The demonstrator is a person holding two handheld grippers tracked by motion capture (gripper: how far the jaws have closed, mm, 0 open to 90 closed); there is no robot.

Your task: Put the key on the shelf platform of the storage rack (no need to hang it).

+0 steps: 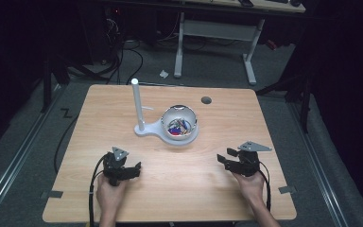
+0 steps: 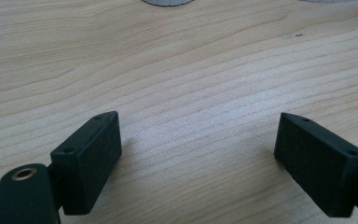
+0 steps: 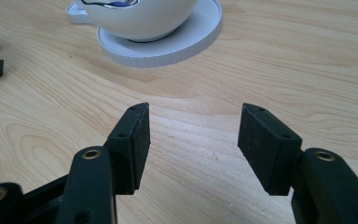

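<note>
Over the wooden table (image 1: 179, 161), both hand-held grippers, left (image 2: 198, 154) and right (image 3: 193, 140), gape empty.

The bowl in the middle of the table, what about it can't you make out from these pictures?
- High view: the bowl holds colourful bits, too small to identify.
- Right gripper view: the bowl's top and contents are cut off by the upper edge.
- Left gripper view: just a sliver of the white base clears the top edge.
</note>
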